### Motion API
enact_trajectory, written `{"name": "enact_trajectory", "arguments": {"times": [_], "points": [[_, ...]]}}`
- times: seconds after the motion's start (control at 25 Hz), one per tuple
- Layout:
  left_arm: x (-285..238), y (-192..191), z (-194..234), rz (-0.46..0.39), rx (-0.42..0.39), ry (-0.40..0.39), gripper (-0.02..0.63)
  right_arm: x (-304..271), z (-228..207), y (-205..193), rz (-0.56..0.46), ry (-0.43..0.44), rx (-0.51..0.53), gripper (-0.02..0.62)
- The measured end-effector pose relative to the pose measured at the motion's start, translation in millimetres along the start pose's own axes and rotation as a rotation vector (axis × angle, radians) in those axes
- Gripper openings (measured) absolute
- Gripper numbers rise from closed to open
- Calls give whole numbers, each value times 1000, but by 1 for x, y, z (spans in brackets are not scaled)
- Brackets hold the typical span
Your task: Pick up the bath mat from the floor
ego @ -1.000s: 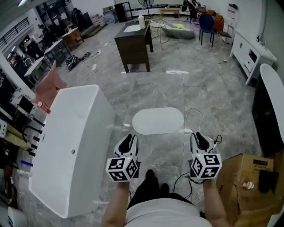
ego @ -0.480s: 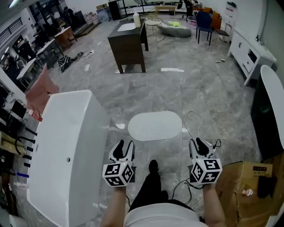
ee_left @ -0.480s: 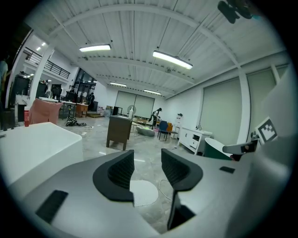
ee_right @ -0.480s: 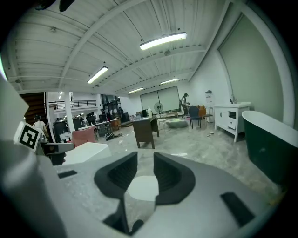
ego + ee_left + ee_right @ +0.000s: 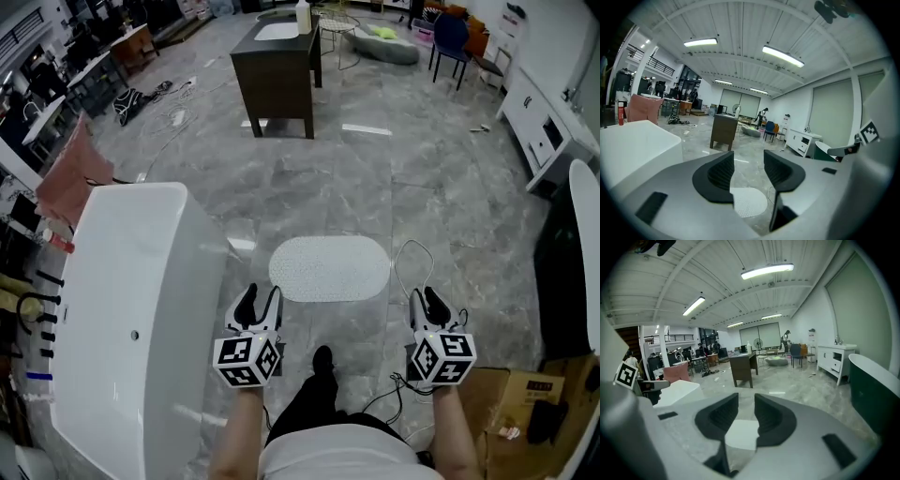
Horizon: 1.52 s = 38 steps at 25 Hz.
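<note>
The white bathtub [image 5: 131, 309] stands at the left, its right wall just beside the left gripper [image 5: 260, 302]. That gripper's jaws stand well apart and have just been opening wider. Nothing is between them: its own view shows only bare floor in the gap, with the bath mat [image 5: 329, 269] lower down on the floor beyond the tips.

The mat is a pale oval lying flat on the grey floor. Its long axis runs left to right across the person, and it lies farther out than both grippers, in the span between them. Neither gripper touches it. Its left end lies almost straight ahead of the left gripper, while its right end stops short of the line of the right gripper [image 5: 425, 302], which stands out to the right of it. The left gripper therefore looks slightly the nearer to an edge.

The right gripper's jaws are parted by a narrower gap, having opened a little in the last moment, and they hold nothing. Through the gap its view shows the mat on the floor ahead and low.

A thin cable [image 5: 412, 258] loops on the floor just off the mat's right end, and a cardboard box [image 5: 506, 403] sits near right.

As I judge it, both grippers must go forward and down to the mat's near edge, the right one also inward to the left, clear of the cable
</note>
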<state>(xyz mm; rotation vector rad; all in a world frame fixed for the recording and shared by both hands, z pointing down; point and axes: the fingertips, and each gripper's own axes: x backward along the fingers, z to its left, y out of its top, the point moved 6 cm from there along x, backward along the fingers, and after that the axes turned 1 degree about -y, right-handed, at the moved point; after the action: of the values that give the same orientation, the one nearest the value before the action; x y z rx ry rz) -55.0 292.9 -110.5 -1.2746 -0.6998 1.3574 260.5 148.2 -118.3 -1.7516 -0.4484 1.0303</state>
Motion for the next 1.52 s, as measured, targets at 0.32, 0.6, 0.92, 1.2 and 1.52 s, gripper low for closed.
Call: {"name": "enact_trajectory", "arguments": {"times": [0.32, 0.6, 0.92, 1.2, 1.52], "points": [[-51, 14, 31, 19, 4, 20, 204, -58, 1, 19, 24, -11, -19, 95], [-81, 2, 54, 59, 23, 66, 202, -96, -2, 15, 64, 6, -28, 95], [-122, -22, 81, 116, 54, 161, 210, -178, 0, 9, 134, 106, 10, 95], [-147, -71, 110, 137, 131, 298, 216, -272, 20, -24, 209, 265, 80, 95], [-172, -165, 150, 150, 195, 425, 221, -367, 44, -110, 284, 419, 145, 95]]}}
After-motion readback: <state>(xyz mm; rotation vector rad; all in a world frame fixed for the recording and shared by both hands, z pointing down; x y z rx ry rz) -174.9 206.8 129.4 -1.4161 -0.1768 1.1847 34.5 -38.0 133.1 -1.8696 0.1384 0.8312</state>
